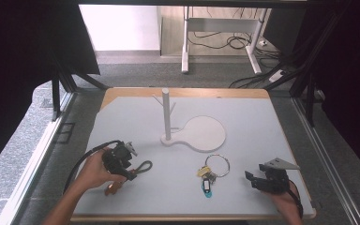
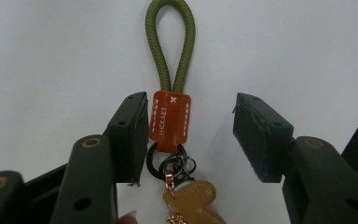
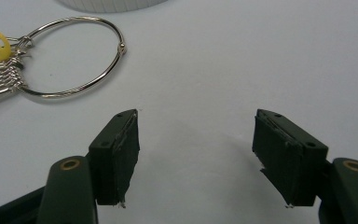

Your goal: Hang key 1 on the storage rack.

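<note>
A keychain with an olive-green rope loop (image 2: pixel 172 42), an orange leather tab (image 2: pixel 169 120) and a brown charm (image 2: pixel 193 200) lies on the white table. My left gripper (image 2: pixel 191 119) stands open around the tab. Its left pad is at the tab's edge and its right pad is well apart from it. From above, that left gripper (image 1: pixel 128 171) sits over the keychain at the front left, with the rope loop (image 1: pixel 144 166) sticking out to the right. My right gripper (image 1: pixel 252 180) is open and holds nothing at the front right, close to a large silver key ring (image 3: pixel 74 58).
The silver key ring (image 1: pixel 217 165) carries several keys with yellow and blue tags (image 1: pixel 207 187). A white peg stand (image 1: pixel 166 112) with short side branches rises from a round white base (image 1: pixel 206 133) at mid-table. The table's wooden edge (image 1: pixel 187 92) runs along the back.
</note>
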